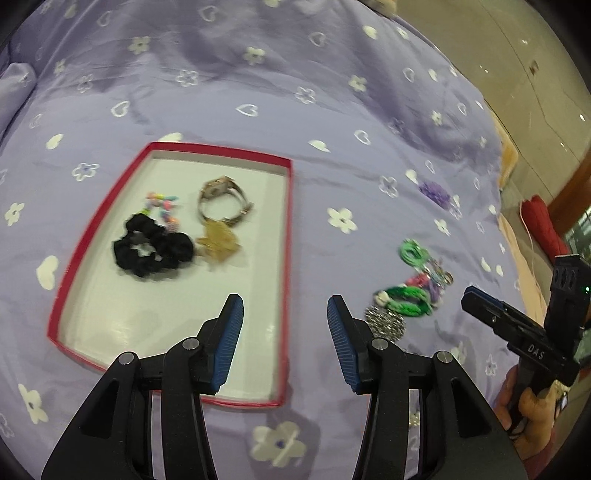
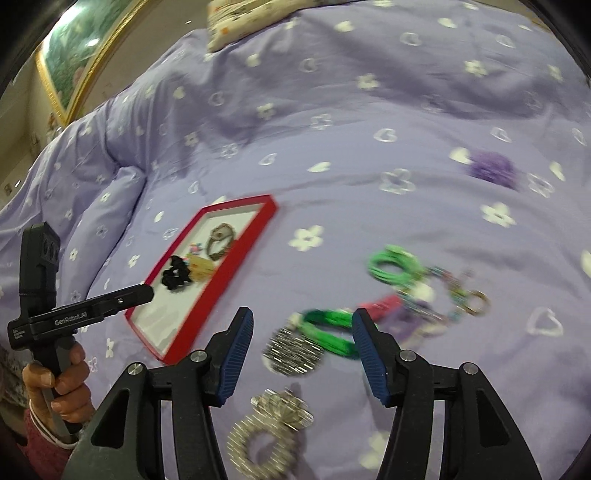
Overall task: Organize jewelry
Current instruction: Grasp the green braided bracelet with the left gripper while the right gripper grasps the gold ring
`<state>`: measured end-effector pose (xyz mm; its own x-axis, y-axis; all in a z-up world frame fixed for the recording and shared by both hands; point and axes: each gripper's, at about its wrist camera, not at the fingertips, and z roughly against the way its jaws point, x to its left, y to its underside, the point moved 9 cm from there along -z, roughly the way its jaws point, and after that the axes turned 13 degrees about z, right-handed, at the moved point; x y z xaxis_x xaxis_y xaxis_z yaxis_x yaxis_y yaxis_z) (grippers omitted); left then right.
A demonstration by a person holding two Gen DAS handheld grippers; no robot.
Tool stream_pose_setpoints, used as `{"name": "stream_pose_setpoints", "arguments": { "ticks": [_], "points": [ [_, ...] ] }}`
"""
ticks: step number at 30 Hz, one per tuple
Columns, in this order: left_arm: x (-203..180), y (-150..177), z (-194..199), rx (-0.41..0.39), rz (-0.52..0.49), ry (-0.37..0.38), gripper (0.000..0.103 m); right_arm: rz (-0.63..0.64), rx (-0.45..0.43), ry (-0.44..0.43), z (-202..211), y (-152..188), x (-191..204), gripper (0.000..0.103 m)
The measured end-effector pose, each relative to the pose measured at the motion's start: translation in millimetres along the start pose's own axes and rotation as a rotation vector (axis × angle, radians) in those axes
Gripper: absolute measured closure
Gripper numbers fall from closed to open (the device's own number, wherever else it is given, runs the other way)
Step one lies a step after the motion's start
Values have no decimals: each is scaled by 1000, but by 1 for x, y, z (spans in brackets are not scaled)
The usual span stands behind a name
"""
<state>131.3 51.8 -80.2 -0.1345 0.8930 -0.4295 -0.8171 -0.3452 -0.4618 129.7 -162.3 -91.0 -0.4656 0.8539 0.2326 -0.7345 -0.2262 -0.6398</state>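
Observation:
A red-rimmed white tray [image 1: 288,236] lies on the purple bedspread and holds a black scrunchie [image 1: 151,247], a silver watch [image 1: 221,199], a gold clip [image 1: 218,240] and a colourful bead bracelet [image 1: 162,203]. My left gripper [image 1: 284,314] is open and empty above the tray's near right edge. My right gripper [image 2: 303,328] is open and empty above a loose pile: a green bracelet [image 2: 328,328], a silver bead piece [image 2: 291,350], a green coil [image 2: 395,266] and a silver flower bracelet [image 2: 269,424]. The tray also shows in the right wrist view [image 2: 221,280].
A purple scrunchie [image 2: 491,166] lies apart at the far right of the bed. A mixed heap of rings and pink and purple bands [image 2: 436,299] sits right of the green bracelet. A pillow [image 2: 251,22] lies at the back. The bed's edge and floor [image 1: 535,92] are at the right.

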Motion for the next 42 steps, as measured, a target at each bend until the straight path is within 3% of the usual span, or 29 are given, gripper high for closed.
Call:
{"name": "stream_pose_setpoints", "arguments": {
  "ticks": [13, 21, 30, 34, 42],
  "points": [
    [-50, 27, -26, 77, -123, 11, 57, -94, -4, 83, 31, 38, -56, 44],
    [-75, 29, -45, 112, -201, 13, 57, -124, -7, 106, 33, 42, -82, 44],
    [-101, 32, -75, 167, -301, 19, 57, -124, 15, 145, 23, 41, -107, 46],
    [-110, 34, -89, 197, -349, 20, 57, -108, 44, 161, 14, 40, -118, 56],
    [-129, 44, -118, 247, -480, 11, 57, -69, 95, 169, -5, 40, -127, 57]
  ]
}}
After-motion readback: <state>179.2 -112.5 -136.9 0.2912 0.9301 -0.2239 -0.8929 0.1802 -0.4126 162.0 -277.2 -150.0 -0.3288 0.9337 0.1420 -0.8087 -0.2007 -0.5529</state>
